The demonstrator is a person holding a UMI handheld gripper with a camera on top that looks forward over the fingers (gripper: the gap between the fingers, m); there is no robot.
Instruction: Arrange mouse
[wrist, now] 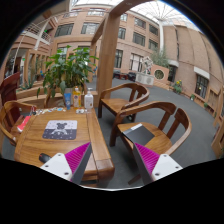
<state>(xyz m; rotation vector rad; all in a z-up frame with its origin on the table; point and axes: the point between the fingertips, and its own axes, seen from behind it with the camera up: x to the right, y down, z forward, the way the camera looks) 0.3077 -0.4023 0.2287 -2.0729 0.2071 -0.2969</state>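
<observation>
Atrium with brick walls; wooden table [40, 148] at left carries a patterned mat [60, 129], no legible writing. Tongs [112, 160] apart, holding nothing; chairs [150, 130] right.

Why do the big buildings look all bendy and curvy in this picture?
In the gripper view, the wide-angle lens bends straight lines, so the brick buildings curve inward; soft daylight fills the courtyard, leaving the wooden table and chairs without hard shadows; the open gripper looks big because it sits closest.
</observation>
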